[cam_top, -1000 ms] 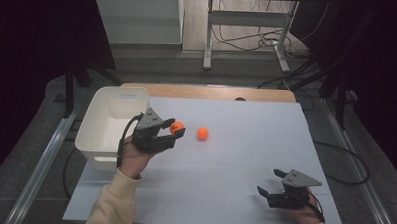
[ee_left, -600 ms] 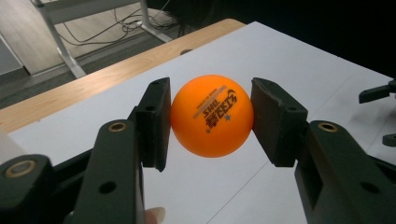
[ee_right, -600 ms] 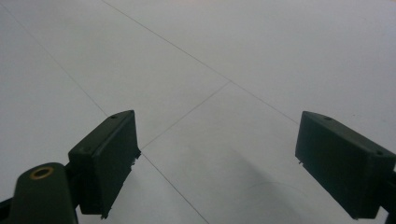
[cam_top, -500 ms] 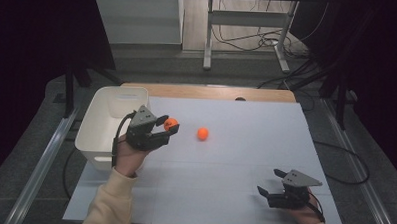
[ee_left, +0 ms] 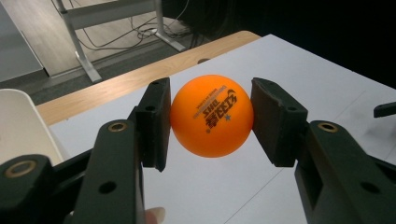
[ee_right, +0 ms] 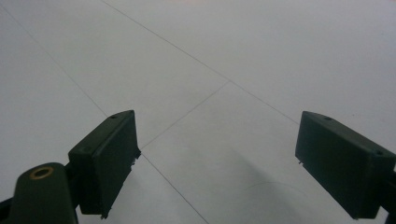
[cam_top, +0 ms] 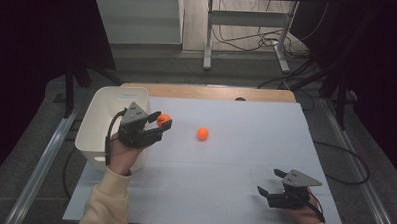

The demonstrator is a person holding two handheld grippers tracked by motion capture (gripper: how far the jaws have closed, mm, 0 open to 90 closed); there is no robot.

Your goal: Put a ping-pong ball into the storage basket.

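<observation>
From the high view, my left gripper (cam_top: pixel 162 124) sits left of centre in the frame, clamped on an orange ball (cam_top: pixel 162 120) and raised just beside the right wall of the white bin (cam_top: pixel 98 119), which stands at the left edge of the pale table sheet (cam_top: pixel 244 163). A second orange ball (cam_top: pixel 202 133) lies on the sheet near the middle of the frame, a little to the right of the held one and apart from it. My right gripper (cam_top: pixel 263 195) rests low in the lower right of the frame, its jaws spread and holding nothing.

In the left gripper view, the orange ball (ee_left: pixel 211 115) is in the centre of the frame, pinched between my two black pads (ee_left: pixel 155 122), printed lettering facing the camera. A corner of the white bin (ee_left: pixel 23 126) shows at the left edge.

In the right gripper view, my jaws stand wide apart at the bottom of the frame over the bare sheet (ee_right: pixel 224 60) with its faint crease lines.
</observation>
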